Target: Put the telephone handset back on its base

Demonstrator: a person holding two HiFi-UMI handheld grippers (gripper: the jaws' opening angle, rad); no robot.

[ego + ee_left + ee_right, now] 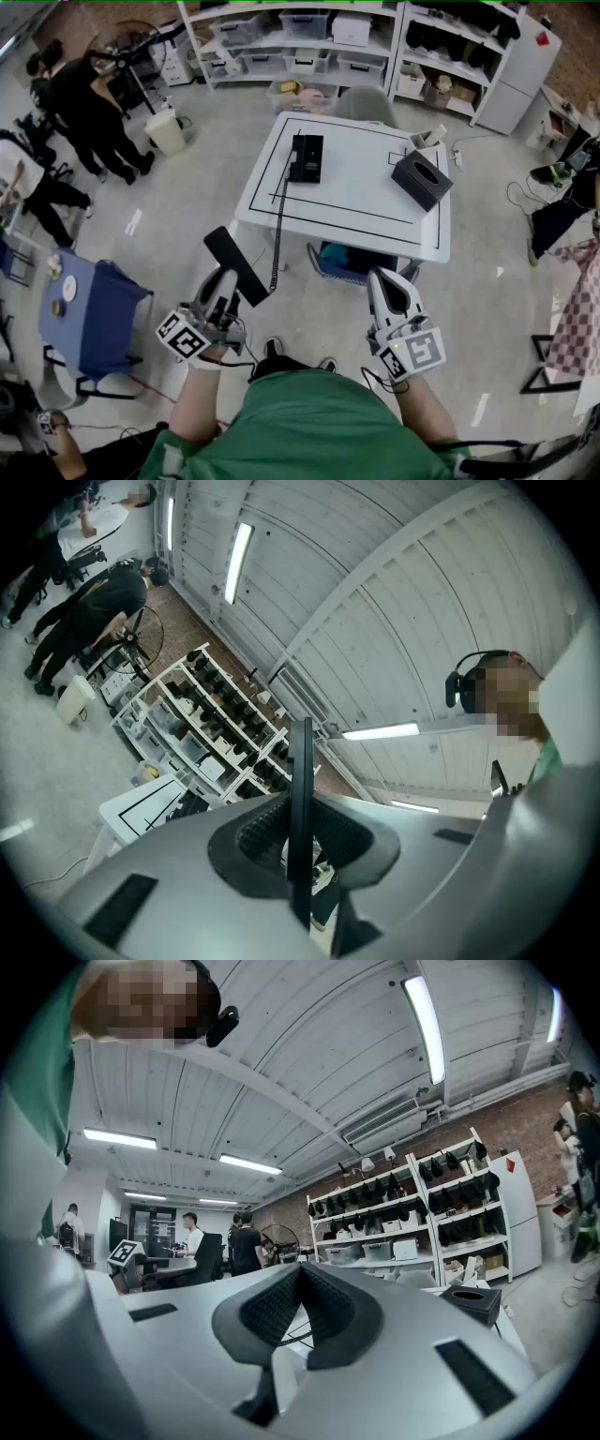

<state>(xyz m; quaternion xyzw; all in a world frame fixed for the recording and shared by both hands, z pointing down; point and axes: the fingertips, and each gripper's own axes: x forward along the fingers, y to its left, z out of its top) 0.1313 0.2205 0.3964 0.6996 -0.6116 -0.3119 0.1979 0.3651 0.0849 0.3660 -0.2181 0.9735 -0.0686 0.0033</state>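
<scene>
left gripper [223, 291] gripping handset [236, 265] edge-on, well short of table [375, 211] | right gripper [386, 284] idling, jaws together, empty | step: probably carrying handset to base [306, 157] | next: reaching forward, aligning over cradle, minding cord [278, 230]

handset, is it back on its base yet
No, the handset is clamped in the left gripper's jaws short of the table, linked to the base only by its cord.

Black tissue box [422, 178] on white table [356, 208]
</scene>
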